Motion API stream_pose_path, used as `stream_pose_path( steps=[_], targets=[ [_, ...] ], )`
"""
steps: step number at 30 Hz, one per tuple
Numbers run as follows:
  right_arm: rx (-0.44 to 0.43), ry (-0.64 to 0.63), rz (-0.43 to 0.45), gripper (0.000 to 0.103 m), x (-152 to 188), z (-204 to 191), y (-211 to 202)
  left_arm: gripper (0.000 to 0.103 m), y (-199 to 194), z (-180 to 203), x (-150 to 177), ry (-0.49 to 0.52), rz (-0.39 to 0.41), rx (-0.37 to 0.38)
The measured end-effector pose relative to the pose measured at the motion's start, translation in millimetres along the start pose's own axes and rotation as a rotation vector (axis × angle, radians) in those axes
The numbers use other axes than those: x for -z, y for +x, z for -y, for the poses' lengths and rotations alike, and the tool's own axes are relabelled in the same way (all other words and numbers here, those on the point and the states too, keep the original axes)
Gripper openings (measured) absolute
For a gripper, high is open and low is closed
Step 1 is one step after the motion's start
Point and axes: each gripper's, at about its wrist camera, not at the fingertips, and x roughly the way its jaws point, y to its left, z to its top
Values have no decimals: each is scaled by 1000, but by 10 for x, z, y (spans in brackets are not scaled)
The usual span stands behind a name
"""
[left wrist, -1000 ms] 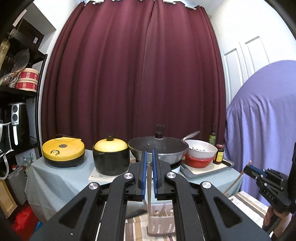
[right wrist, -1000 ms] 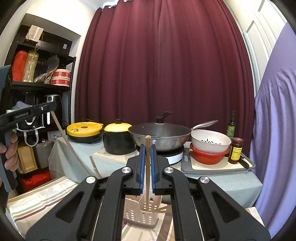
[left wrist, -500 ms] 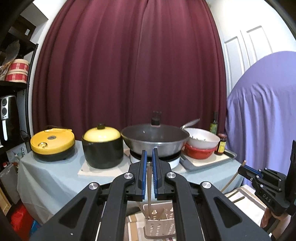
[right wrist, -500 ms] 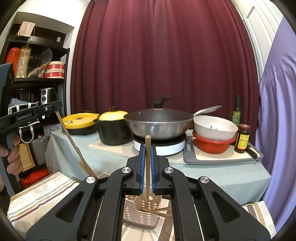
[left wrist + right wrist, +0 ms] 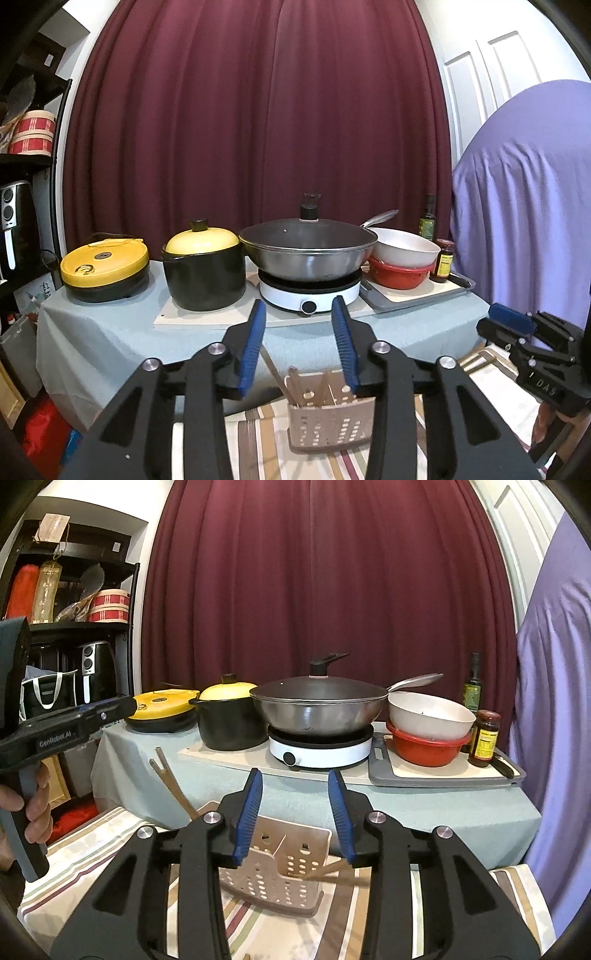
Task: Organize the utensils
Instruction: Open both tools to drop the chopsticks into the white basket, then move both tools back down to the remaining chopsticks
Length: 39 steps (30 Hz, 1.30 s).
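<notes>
A: Beige perforated plastic, that utensil caddy (image 5: 330, 422), standing on the striped cloth (image 5: 258, 446) below both tools. Wooden chopsticks (image 5: 306, 384) stand in it, tips up, seen from the left wrist.

B: And the left gripper (image 5: 301, 349)?

A: Blue pads spread wide, nothing between them. The right gripper (image 5: 293, 812) is the same: jaws apart and empty, hovering over the caddy's rim.

B: So which step is this?

A: I judge it a release: sticks sit in the caddy and both tools are free. From the right wrist, 1 or 2 sticks (image 5: 334, 873) lean low across the caddy's right side, and 2 more (image 5: 173, 788) jut up at the left; whether those 2 are inside it, I cannot tell.

B: Next move?

A: Probably finding any utensil left out and pinching it near its middle for a clean upright drop.

B: Other containers?

A: Behind, on the worktop (image 5: 424, 805): a lidded wok (image 5: 317, 710) on a white induction hob (image 5: 321, 749), and a cream bowl (image 5: 430, 716) nested in a red one (image 5: 428, 747). Contents hidden.
</notes>
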Motion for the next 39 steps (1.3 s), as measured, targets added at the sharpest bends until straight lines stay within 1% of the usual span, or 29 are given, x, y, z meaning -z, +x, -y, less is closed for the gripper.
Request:
stream_pose_path(
  steps=[2,6,11,17,20,25,28,33,35,39],
  targets=[
    [7,0,1,43,28,-15,-105,42,-87,24,52,-2,-7,4],
    [13,1,-6,43,128,-42,-340,44,-254,78,189,-8,-30,4],
    [24,-1,-36,44,347,-94,-645,47,-482,148,428,-20,-68,-9],
    [40,-14,-98,44,749,-174,-925,47,-669,195,772,-40,-134,-27],
    [37,2,-129,44,951,-186,-1031,47,-741,195,957,-57,-172,-42],
    [56,-25,-155,44,1314,-293,-1231,47,-918,214,1319,-74,-218,-70],
    [59,-37,-181,44,1560,-344,-1334,47,-1001,243,1505,-65,-245,-85],
    [53,-30,-218,44,1925,-395,-1472,47,-1149,274,1822,-75,-285,-93],
    [46,-28,-233,44,2044,-420,-1502,47,-1191,280,1932,-78,-300,-102],
    [25,-23,-259,44,2243,-491,-1542,47,-1242,306,2138,-90,-337,-94]
  ],
)
